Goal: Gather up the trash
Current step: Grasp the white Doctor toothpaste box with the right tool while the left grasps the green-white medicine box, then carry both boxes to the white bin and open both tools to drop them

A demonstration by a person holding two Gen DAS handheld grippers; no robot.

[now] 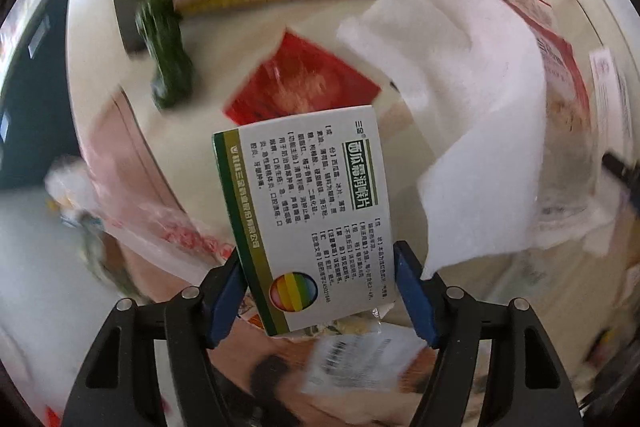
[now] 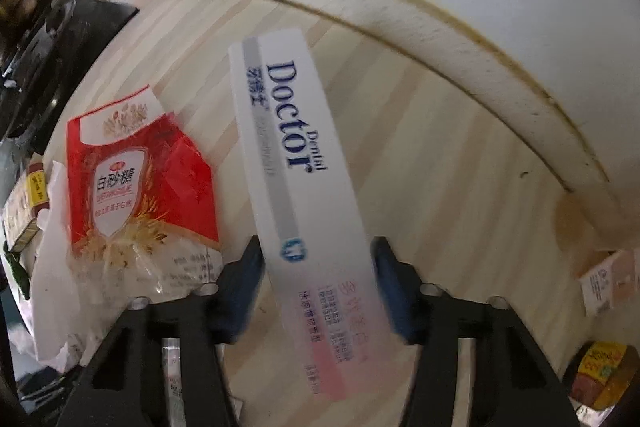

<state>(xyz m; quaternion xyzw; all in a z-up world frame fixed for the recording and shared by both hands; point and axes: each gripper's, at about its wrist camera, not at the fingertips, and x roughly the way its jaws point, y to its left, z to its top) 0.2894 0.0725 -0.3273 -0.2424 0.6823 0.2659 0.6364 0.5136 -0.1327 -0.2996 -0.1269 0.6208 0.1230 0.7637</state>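
Both grippers carry trash above the wooden table [image 2: 420, 147]. The left gripper [image 1: 320, 287] pinches a white-and-green cardboard medicine box [image 1: 304, 211]; the right gripper [image 2: 318, 283] pinches a long white toothpaste box [image 2: 296, 163] near the table's raised edge. Next, I judge, comes dropping both into a bin, which is not in view.

your left gripper [image 1: 320, 291] has the lozenge box [image 1: 304, 211] between its fingers, tissue [image 1: 472, 131] to its right, a snack sachet [image 1: 304, 87] behind. your right gripper [image 2: 318, 291] has the toothpaste box [image 2: 296, 179], sugar bag [image 2: 132, 183] to its left.
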